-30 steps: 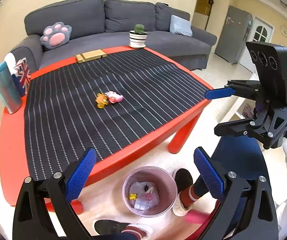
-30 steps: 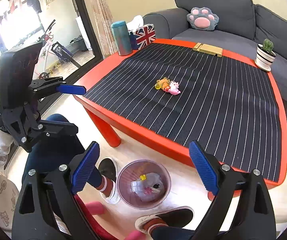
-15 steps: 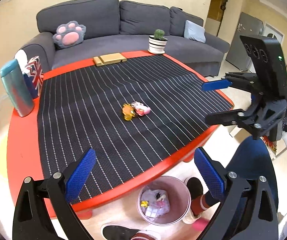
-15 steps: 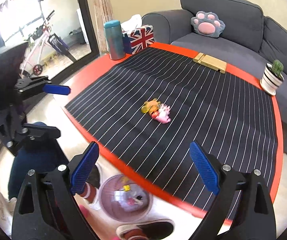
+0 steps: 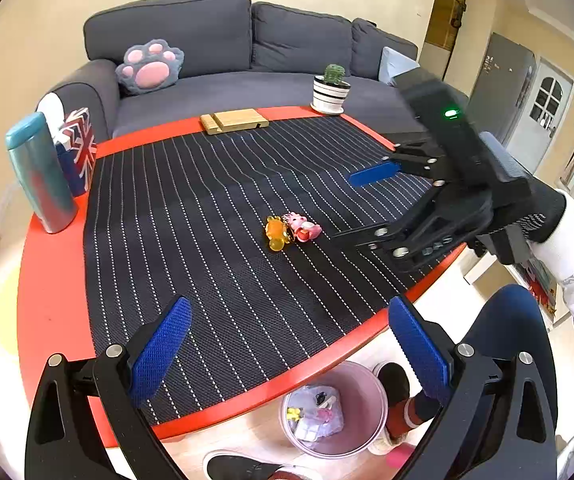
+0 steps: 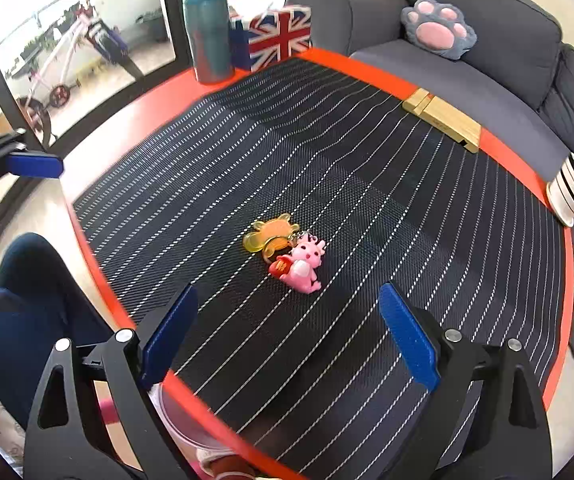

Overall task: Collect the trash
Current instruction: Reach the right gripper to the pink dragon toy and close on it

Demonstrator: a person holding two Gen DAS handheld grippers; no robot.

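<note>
Two small charms lie touching each other near the middle of the black, white-striped woven mat that covers the red round surface: a translucent yellow-orange bear-shaped charm and a pink moulded rabbit-like figure with a red patch, seemingly joined by a small metal ring or chain between them. Judged from their look, both are light, stiff plastic or rubbery pieces, not fragile, with glossy faces that may slip; the flat yellow one lies low against the mat and would be hard to pinch at its edges, while the pink one is thicker and stands proud, so closing across its body seems the surer hold, and if the link is real the other should trail along, swinging. The right gripper hangs just short of the pair, its blue-padded jaws spread wide and holding nothing. The left gripper sits nearer the table edge, its jaws likewise wide apart and empty. Below the table rim stands a pale pink round plastic bin on the floor, already holding scraps, the likely place for the drop.
</note>
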